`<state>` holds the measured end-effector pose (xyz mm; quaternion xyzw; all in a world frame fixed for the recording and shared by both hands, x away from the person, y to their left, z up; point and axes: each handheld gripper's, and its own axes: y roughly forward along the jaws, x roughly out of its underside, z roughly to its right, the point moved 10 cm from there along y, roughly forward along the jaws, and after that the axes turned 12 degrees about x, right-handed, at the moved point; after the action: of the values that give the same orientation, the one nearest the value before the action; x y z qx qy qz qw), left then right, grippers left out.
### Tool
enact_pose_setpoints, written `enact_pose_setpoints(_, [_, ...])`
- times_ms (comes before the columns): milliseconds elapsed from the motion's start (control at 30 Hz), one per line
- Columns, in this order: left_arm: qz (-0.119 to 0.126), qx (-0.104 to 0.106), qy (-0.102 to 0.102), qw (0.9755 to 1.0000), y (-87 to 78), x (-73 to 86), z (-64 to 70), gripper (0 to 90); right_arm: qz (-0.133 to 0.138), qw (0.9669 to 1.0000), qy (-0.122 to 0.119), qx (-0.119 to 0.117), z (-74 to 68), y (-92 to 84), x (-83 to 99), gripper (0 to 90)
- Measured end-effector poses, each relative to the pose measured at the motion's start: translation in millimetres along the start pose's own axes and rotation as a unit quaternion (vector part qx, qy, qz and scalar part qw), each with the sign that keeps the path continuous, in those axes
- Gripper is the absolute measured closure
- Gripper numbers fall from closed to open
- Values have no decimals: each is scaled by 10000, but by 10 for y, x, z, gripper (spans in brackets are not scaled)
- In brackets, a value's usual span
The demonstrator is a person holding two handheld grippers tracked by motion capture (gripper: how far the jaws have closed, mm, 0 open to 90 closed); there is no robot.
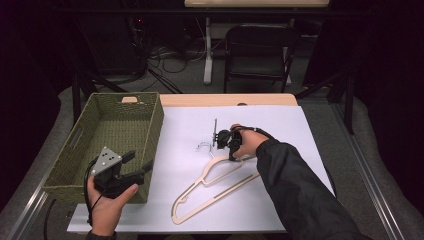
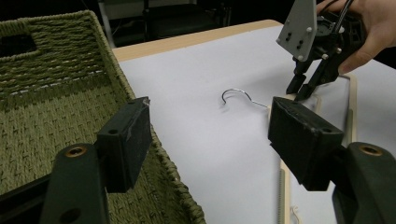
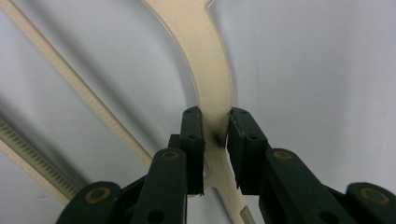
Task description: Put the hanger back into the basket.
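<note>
Lay flat on the white sheet (image 1: 280, 130) near the table's middle: a pale wooden hanger (image 1: 210, 187), metal hook (image 1: 202, 146) pointing toward the far edge, with the right gripper (image 1: 231, 150) directly over the neck, jaws pressed onto the flat wood from both sides. Hovered well apart at the near corner of the woven basket (image 1: 75, 170): the left gripper (image 1: 137, 162), jaws spread, nothing between them.

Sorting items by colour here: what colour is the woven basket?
The basket is olive green, a woven texture; it shows best in the left gripper view.
</note>
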<state>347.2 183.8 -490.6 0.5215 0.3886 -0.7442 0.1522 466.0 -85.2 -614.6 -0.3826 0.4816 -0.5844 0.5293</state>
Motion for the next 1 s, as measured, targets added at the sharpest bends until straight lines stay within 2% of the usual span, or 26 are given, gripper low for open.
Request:
enact_pose_setpoints(100, [-5, 15, 3, 10000, 1, 1, 8, 312, 43, 10000, 1, -9, 3, -41, 0, 770])
enact_pose_setpoints(167, [-10, 28, 12, 10000, 0, -2, 17, 312, 178, 9998, 30, 44, 3, -61, -20, 769])
enact_pose_setpoints(200, [2, 42, 27, 10000, 3, -7, 28, 312, -40, 10000, -79, 3, 12, -113, 14, 769])
enact_pose_setpoints(233, [1, 49, 35, 10000, 3, -9, 39, 312, -24, 10000, -82, 30, 6, -148, 13, 769])
enact_pose_setpoints(267, [-6, 59, 44, 10000, 5, -10, 51, 312, 218, 9997, -84, 94, 4, -143, -23, 769])
enact_pose_setpoints(433, [-46, 179, 127, 9997, 47, -18, 128, 323, 400, 9987, -138, 296, -11, -240, -32, 769])
enact_pose_setpoints(467, [-57, 184, 139, 9997, 61, -16, 140, 323, 412, 9985, -91, 341, -15, -258, -29, 769])
enact_pose_setpoints(733, [-200, 293, 179, 9992, 172, 42, 212, 326, 465, 9972, -211, 551, 8, -259, 6, 770])
enact_pose_setpoints(1000, [-401, 548, 227, 9974, 333, 128, 344, 332, 626, 9957, -266, 634, -38, -275, 25, 770])
